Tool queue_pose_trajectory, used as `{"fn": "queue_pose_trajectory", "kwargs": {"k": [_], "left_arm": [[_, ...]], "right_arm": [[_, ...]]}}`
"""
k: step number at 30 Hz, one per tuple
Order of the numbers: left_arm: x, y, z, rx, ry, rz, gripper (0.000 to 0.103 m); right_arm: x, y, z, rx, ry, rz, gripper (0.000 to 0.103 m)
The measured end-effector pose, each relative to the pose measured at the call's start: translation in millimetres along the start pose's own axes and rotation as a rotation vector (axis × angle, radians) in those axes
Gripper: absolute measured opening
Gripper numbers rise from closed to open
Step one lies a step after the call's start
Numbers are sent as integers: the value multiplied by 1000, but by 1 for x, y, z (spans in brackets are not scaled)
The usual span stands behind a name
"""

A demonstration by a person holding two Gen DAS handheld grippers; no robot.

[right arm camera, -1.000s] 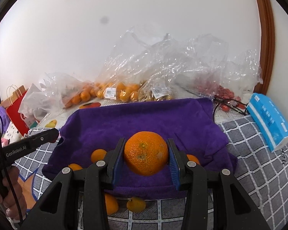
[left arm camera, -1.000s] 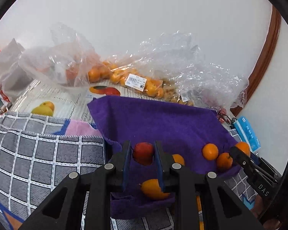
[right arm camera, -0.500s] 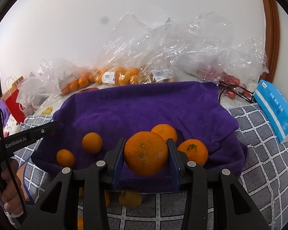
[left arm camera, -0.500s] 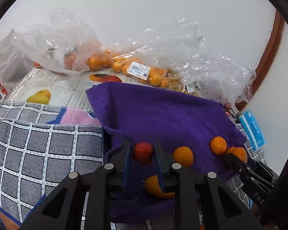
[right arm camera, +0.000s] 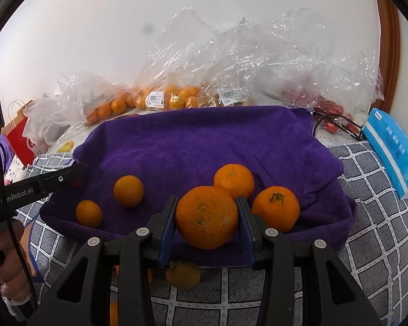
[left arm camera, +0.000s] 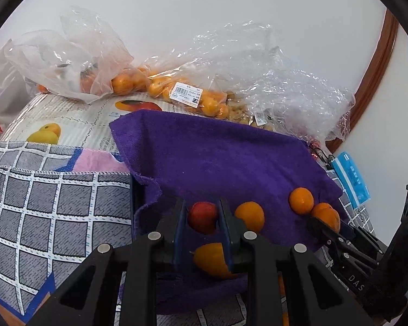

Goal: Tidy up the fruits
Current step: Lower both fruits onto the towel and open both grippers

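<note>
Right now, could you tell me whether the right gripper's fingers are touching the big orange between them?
Touching. The right wrist view shows the big orange pinched in the right gripper, both blue pads pressed flat against its sides with no gap.

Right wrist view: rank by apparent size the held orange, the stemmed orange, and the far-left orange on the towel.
1. Held orange, though nearest the camera, so partly unsure.
2. Stemmed orange.
3. Far-left orange.
</note>
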State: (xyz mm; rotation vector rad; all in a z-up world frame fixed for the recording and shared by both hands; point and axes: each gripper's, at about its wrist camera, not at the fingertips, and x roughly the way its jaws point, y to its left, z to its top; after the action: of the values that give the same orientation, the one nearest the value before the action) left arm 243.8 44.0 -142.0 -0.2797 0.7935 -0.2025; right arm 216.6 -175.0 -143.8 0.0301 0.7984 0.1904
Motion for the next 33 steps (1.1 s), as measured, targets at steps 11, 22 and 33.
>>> {"fn": "queue_pose_trajectory", "kwargs": {"k": [11,22,33], "left_arm": [[4,-7,-3,26,17,-13,23],[11,-11,-7,46,54,-21,23],[13,-14,-9,69,59,-14,23]], "right_arm": [[-2,3,-1,-34,0,-29,42],[-10,-8,4,17,-39,-37,42],[-13,-13,5,52,-57,-39,42]]}}
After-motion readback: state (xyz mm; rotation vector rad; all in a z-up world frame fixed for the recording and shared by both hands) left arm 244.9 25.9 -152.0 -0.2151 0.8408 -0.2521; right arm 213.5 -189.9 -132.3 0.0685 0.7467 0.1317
